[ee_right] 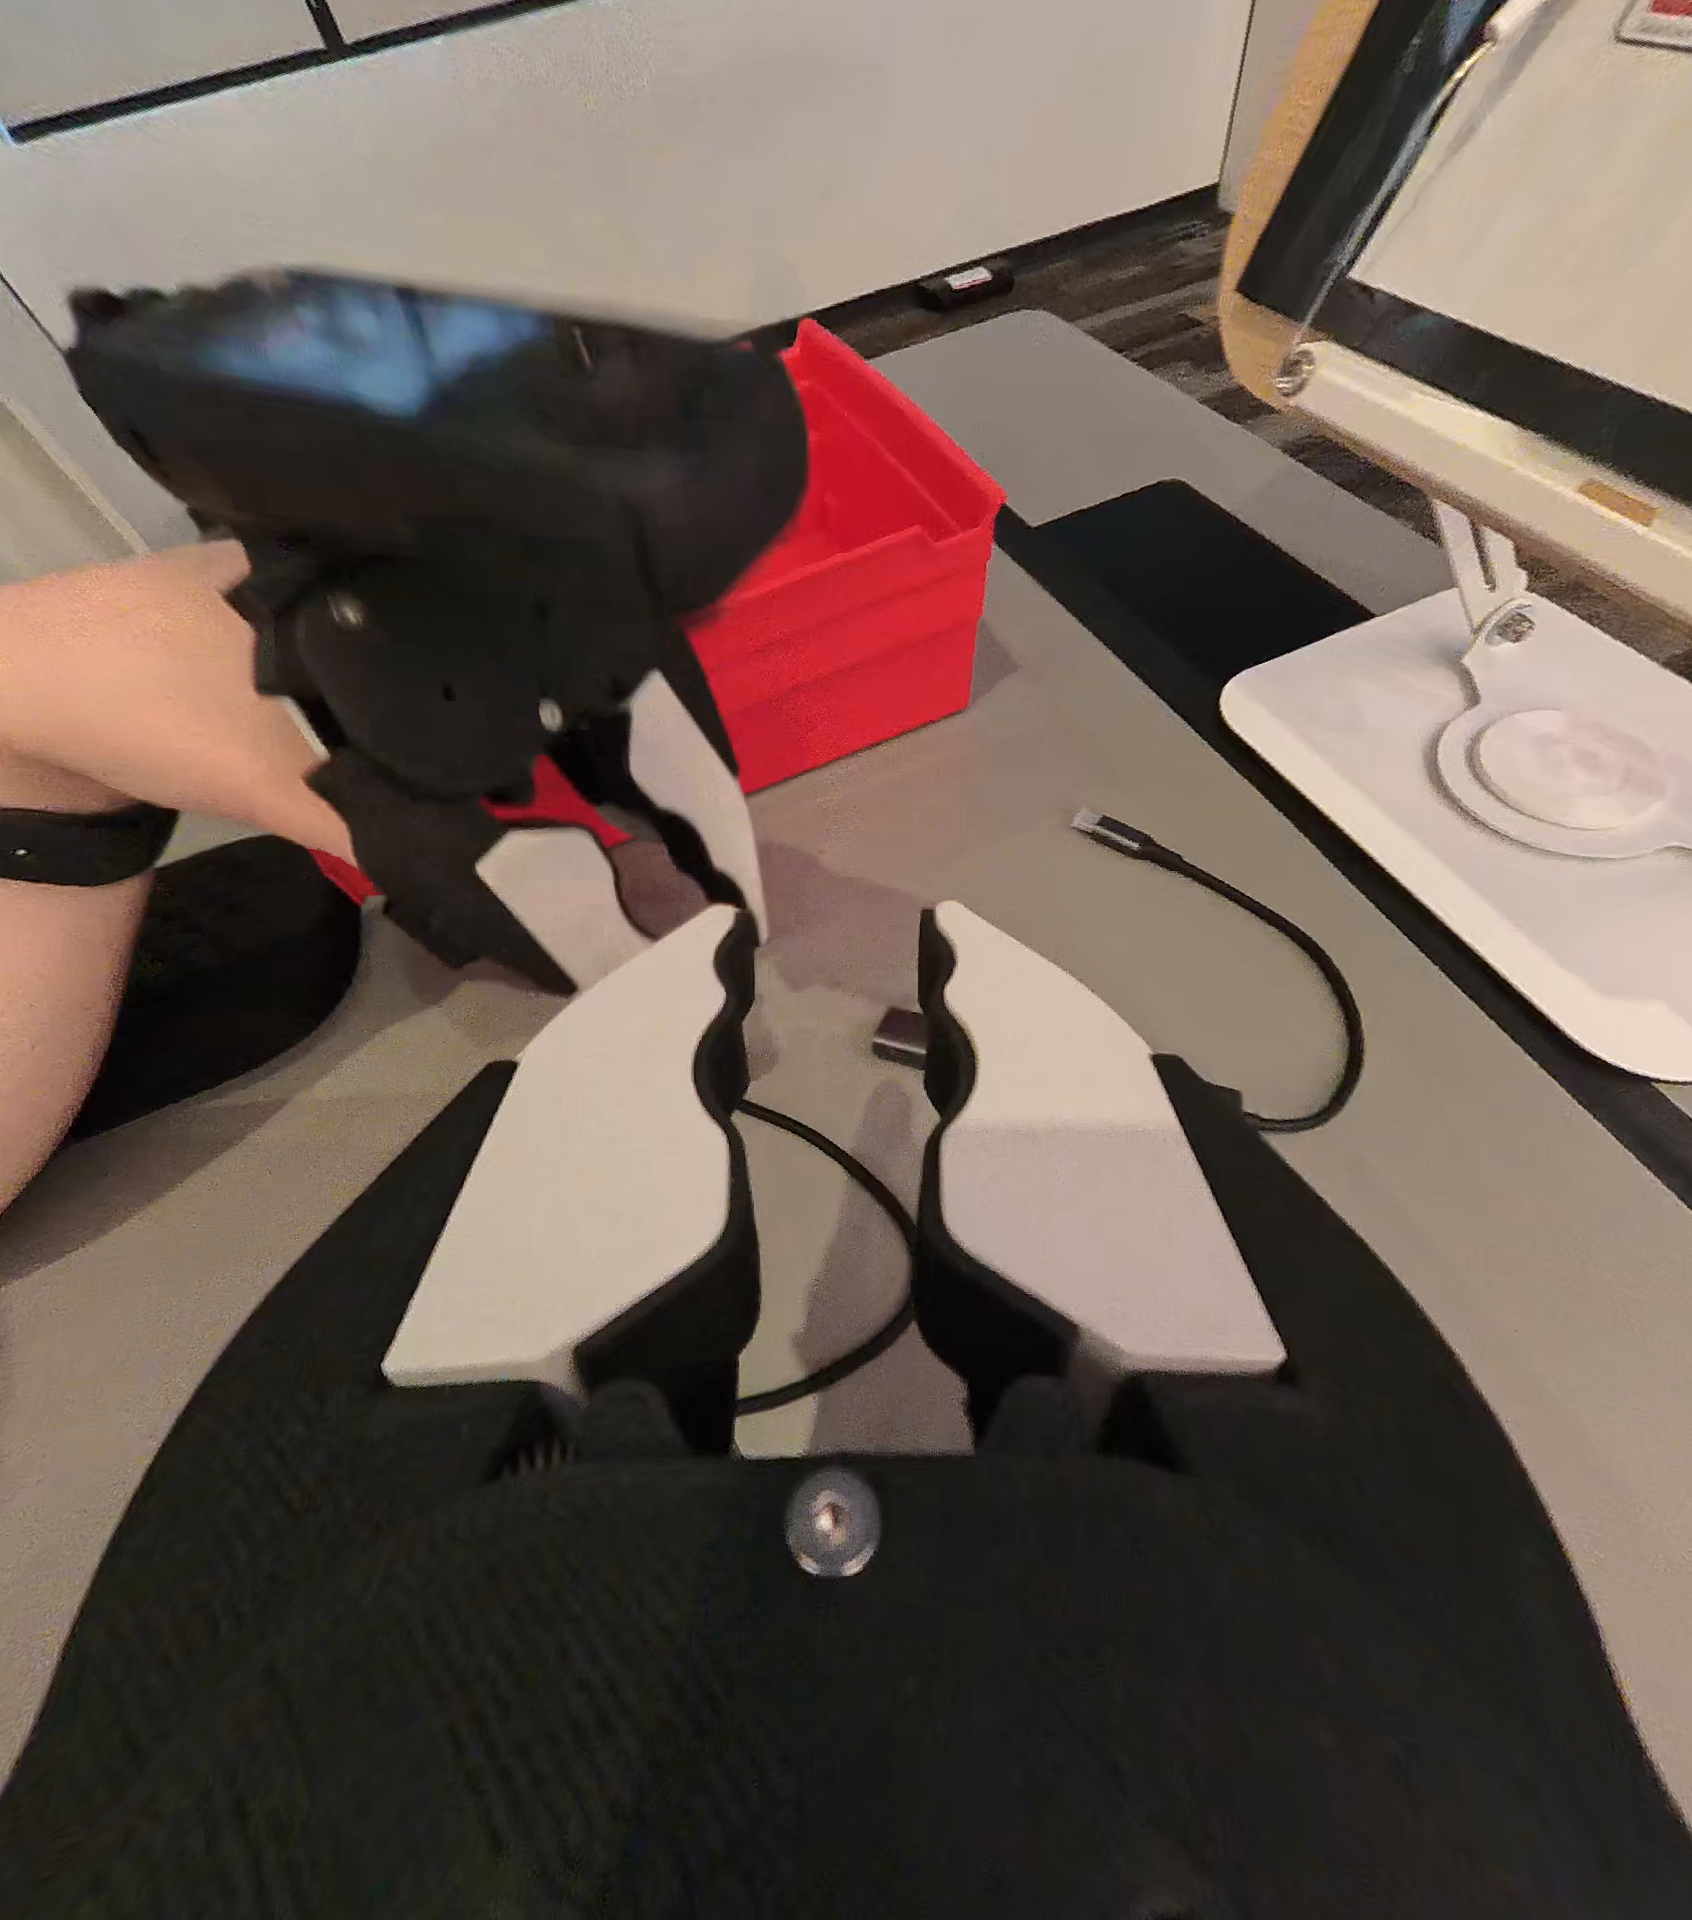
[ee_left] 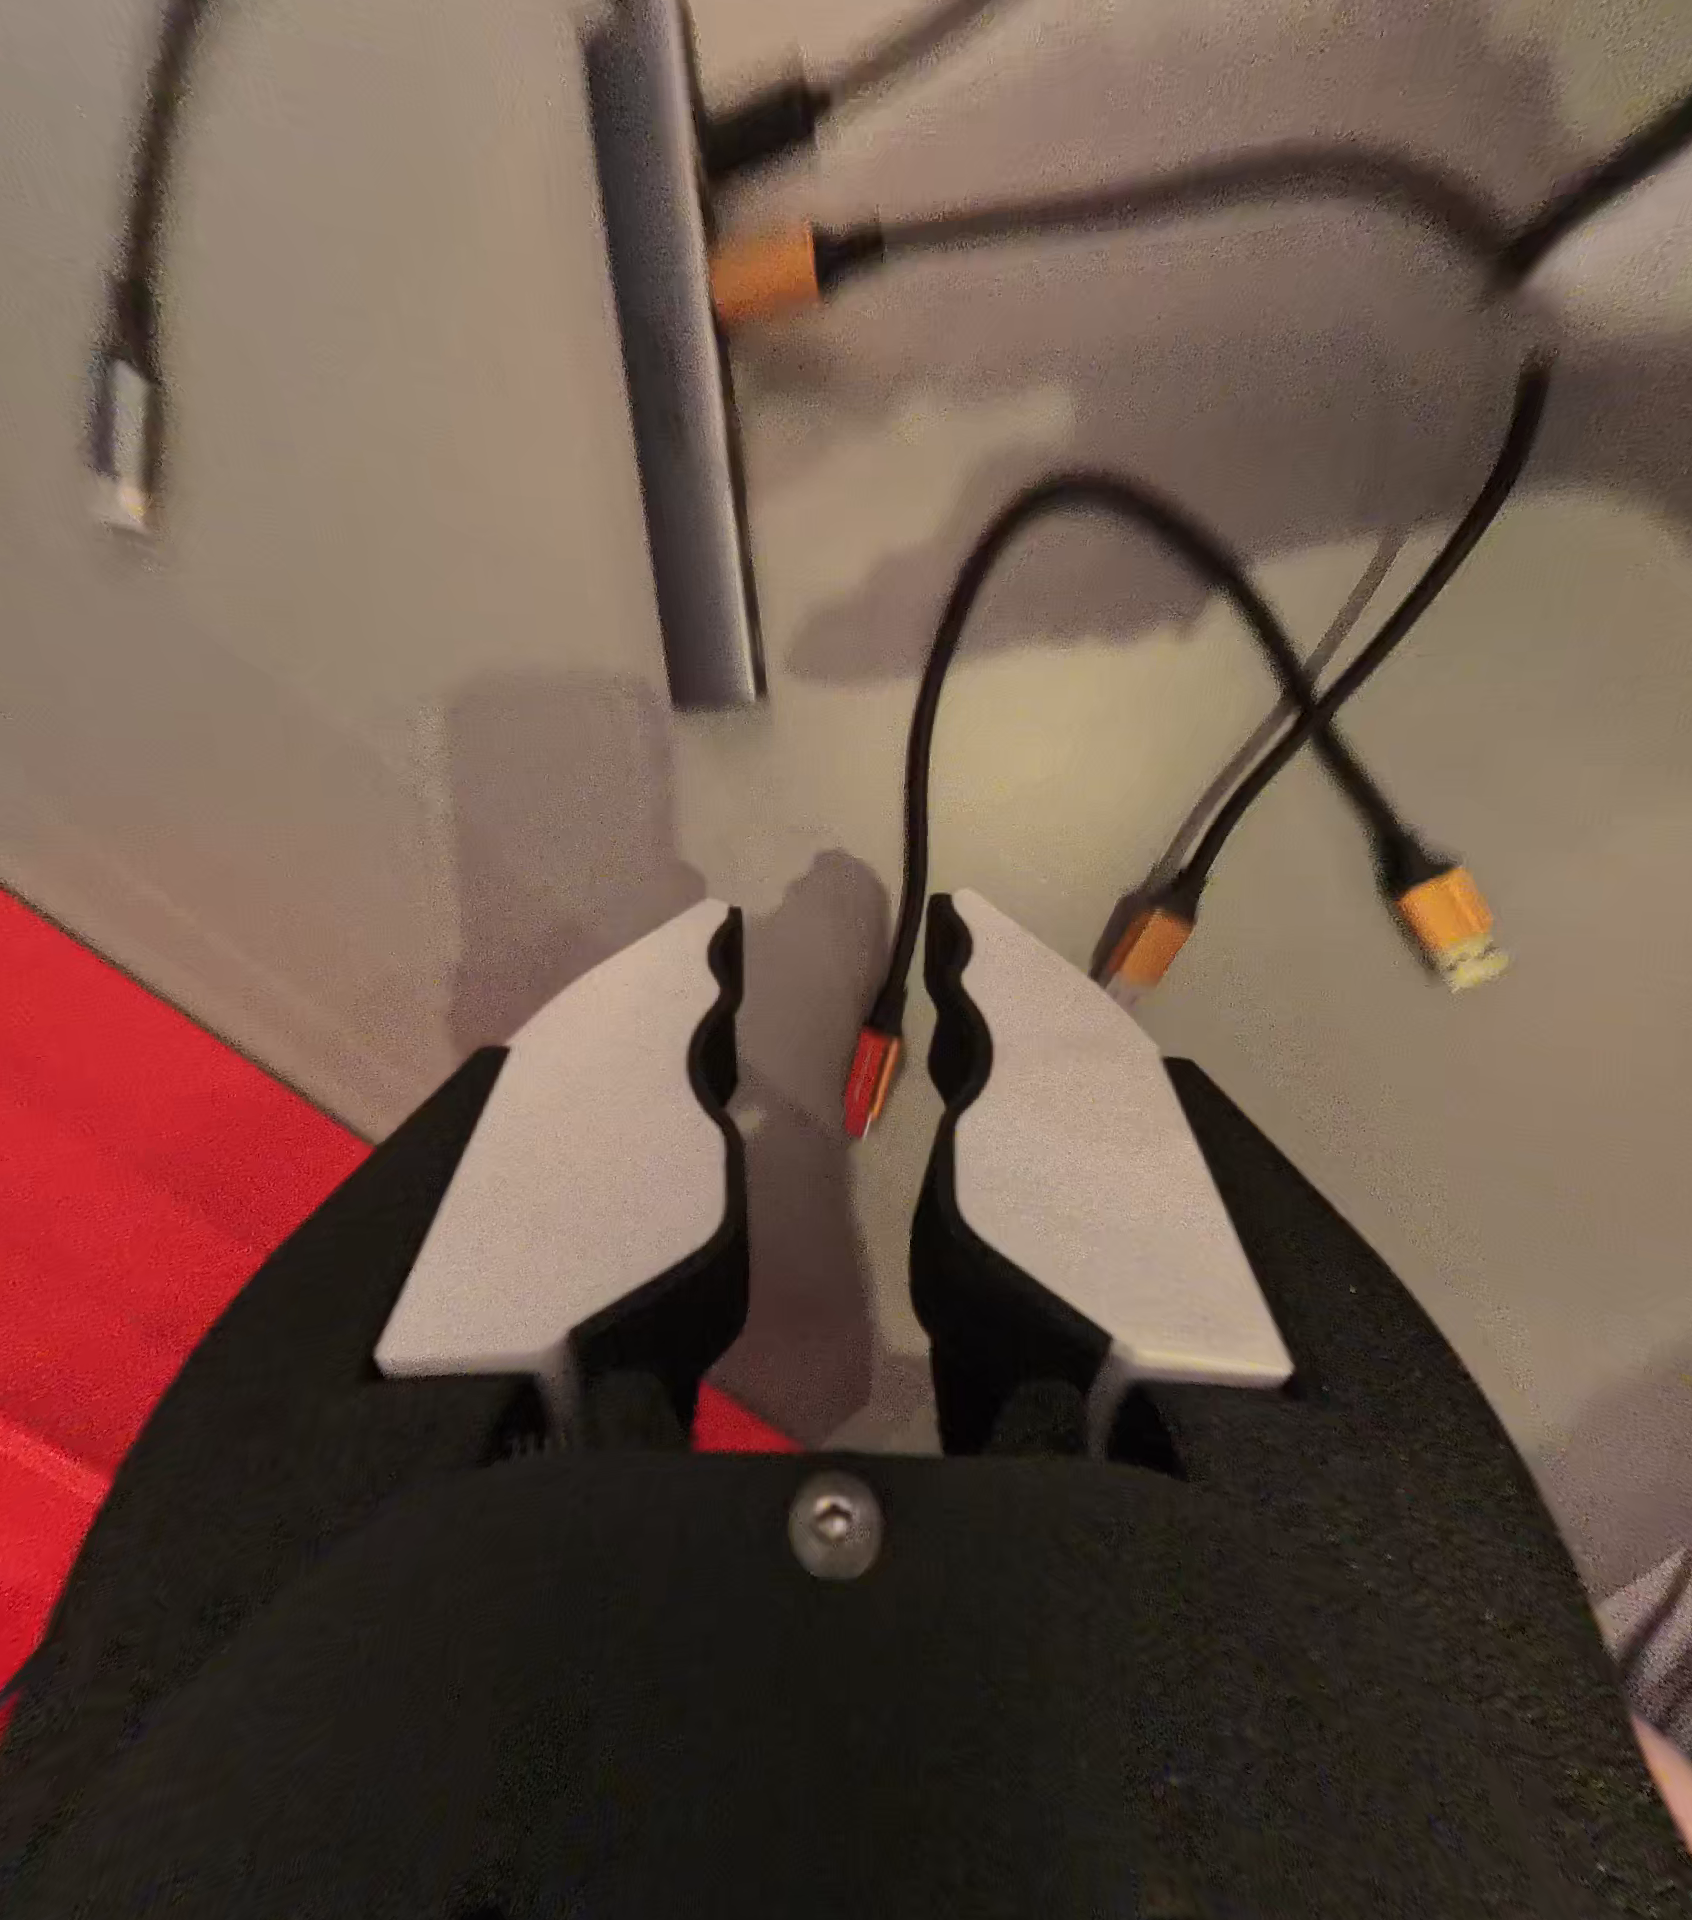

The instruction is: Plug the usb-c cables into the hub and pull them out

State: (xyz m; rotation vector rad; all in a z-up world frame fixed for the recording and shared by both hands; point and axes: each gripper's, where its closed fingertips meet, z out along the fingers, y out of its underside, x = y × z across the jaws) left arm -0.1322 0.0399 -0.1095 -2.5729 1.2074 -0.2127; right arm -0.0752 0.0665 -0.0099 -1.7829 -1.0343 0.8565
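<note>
The grey hub [ee_left: 676,364] lies on the grey table. An orange plug [ee_left: 764,272] and a black plug [ee_left: 769,125] sit in its right side. My left gripper [ee_left: 834,912] is open, and an orange-red USB-C plug [ee_left: 873,1075] on a black cable lies on the table between its fingers, close to the right one. Two more orange plugs [ee_left: 1148,940] [ee_left: 1444,930] lie loose to the right, and a grey plug [ee_left: 120,436] lies left of the hub. My right gripper [ee_right: 837,916] is open above a small grey plug [ee_right: 899,1034]. The left gripper [ee_right: 660,940] shows just ahead of it.
A red bin [ee_right: 873,582] stands behind the left gripper and shows at the left edge in the left wrist view [ee_left: 42,1143]. A white stand [ee_right: 1548,810] holding a screen is at the right. A loose black cable with a grey plug [ee_right: 1107,828] lies beside it. A person's arm [ee_right: 42,779] is at the left. Across from one pair of fingers to the other is roughly 12 cm. My left tips are roughly 11 cm from the grey hub [ee_left: 676,364].
</note>
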